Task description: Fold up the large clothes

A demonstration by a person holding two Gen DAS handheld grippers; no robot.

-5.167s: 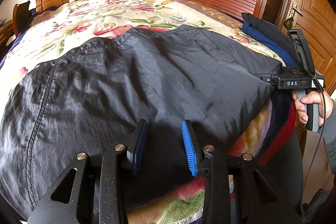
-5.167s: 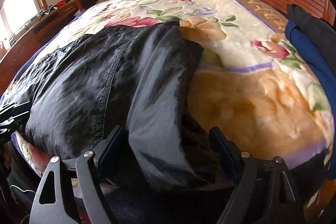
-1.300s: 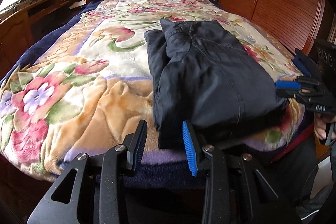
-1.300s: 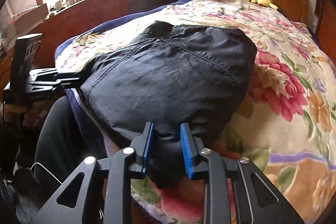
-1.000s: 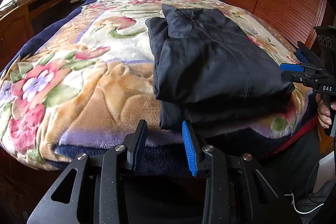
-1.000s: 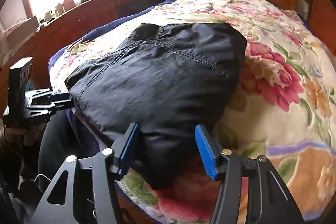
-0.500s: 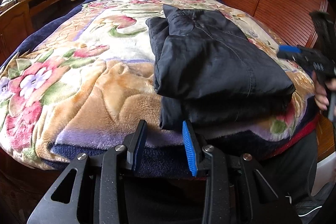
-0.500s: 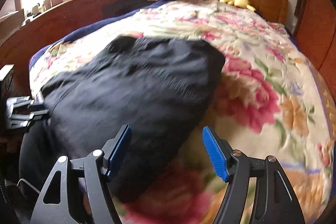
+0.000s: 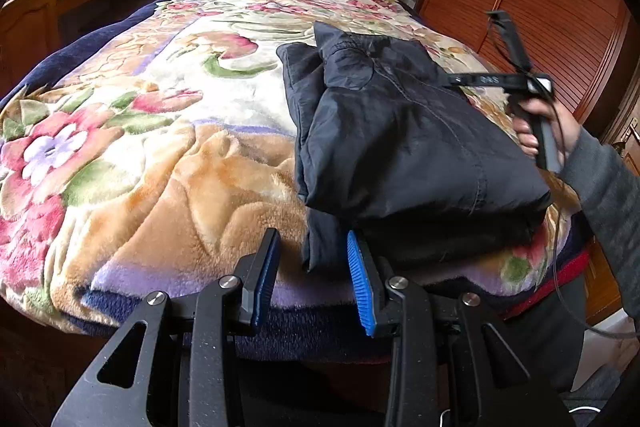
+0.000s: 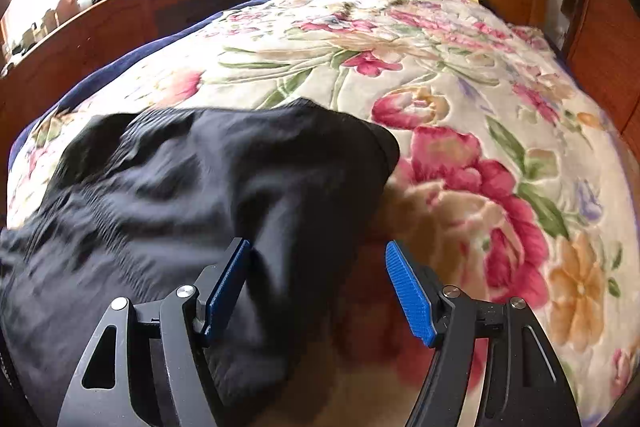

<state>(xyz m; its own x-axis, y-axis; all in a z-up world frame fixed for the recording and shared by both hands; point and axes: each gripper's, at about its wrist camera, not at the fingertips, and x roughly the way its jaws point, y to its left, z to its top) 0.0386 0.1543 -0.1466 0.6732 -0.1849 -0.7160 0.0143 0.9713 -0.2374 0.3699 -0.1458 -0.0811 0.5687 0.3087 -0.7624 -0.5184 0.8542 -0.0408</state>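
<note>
Though the floral blanket point(image 9: 168, 155) covers the whole bed, the dark jacket point(image 9: 400, 131) is the landmark: it lies folded in a thick stack at the blanket's near edge. It looks light, soft and slick, a thin shell likely to slide and spring open, so a pinch through all layers at a folded corner seems safest. Left gripper point(image 9: 312, 275) hovers just before the jacket's near corner, jaws narrow and empty; right gripper point(image 10: 318, 287) hangs over its far side, jaws wide, gripping nothing.
</note>
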